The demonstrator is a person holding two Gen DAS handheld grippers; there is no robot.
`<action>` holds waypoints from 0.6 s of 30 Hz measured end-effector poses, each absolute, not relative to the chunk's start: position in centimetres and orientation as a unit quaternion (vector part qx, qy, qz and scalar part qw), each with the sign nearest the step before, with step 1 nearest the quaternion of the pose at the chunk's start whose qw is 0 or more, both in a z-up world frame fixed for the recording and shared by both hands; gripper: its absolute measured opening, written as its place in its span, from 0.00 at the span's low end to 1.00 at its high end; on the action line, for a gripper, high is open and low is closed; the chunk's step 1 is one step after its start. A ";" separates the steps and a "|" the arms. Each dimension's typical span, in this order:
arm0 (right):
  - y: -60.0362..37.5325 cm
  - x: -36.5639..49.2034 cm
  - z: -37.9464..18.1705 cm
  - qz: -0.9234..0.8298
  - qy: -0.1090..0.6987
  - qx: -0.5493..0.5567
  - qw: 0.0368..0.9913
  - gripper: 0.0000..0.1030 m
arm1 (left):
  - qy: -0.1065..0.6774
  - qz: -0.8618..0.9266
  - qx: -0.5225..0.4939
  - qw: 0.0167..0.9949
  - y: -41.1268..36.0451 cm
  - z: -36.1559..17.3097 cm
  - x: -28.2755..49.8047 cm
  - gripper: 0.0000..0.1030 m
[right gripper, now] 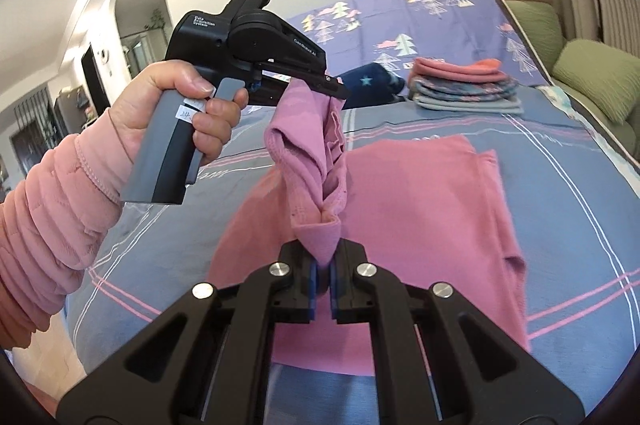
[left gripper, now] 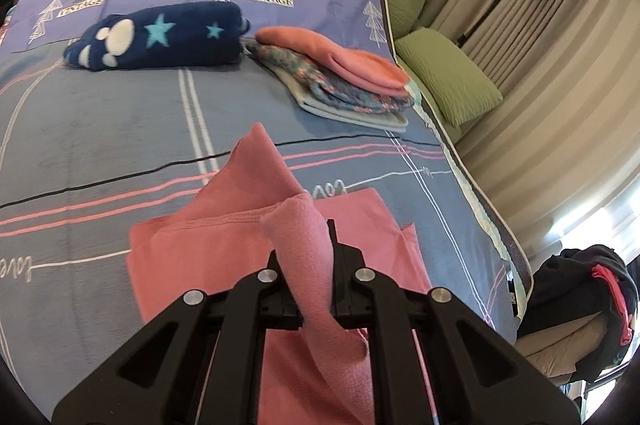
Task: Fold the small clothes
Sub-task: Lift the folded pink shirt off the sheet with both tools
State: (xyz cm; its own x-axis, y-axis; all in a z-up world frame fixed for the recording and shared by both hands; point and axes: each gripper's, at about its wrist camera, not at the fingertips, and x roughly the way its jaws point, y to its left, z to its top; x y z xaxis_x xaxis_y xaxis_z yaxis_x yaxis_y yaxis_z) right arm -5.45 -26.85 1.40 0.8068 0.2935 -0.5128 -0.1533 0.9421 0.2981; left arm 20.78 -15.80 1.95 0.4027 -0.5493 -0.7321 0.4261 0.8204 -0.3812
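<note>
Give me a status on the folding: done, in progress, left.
Done: a stack of folded clothes sits on the bed, beside a folded navy blanket. In hand: the pink garment, with both the left gripper and the right gripper shut on its edge, lifting it for a fold. Left: lay that fold down and add it to the stack.
</note>
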 end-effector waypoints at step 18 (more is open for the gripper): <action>-33.5 -7.4 -1.5 0.074 0.298 0.208 0.929 0.04 | 0.491 -0.310 0.005 0.814 -25.9 -0.1 20.5 0.07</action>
